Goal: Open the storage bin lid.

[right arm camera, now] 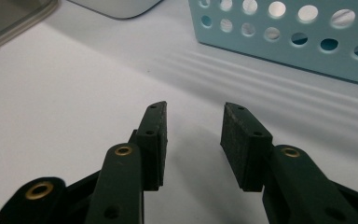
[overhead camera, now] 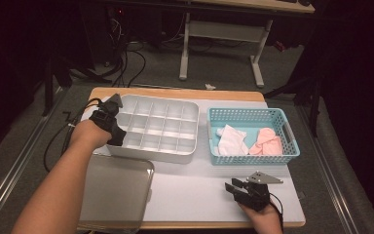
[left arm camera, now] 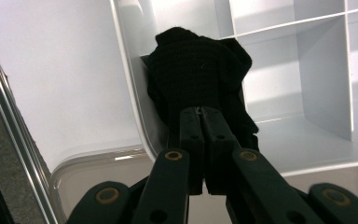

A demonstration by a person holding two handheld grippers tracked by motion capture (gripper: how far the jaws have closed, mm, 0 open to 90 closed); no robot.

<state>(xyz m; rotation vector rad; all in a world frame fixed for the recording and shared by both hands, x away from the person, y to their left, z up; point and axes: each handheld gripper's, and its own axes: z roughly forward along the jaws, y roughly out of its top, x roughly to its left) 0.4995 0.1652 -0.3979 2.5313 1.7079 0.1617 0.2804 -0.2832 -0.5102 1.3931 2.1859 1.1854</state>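
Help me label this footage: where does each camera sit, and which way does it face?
High view: above the person's side, facing forward and down on organizer and basket; both forearms show.
Left gripper view: rides the left gripper, facing a black cloth in the organizer.
Right gripper view: rides the right gripper, facing the basket.
All share the organizer.

Black knit sock (left arm camera: 198,74): bunched, crumpled, in near-left corner compartment of white divided tray (overhead camera: 175,151), against the tray's outer wall. Tray compartments beside it bare.
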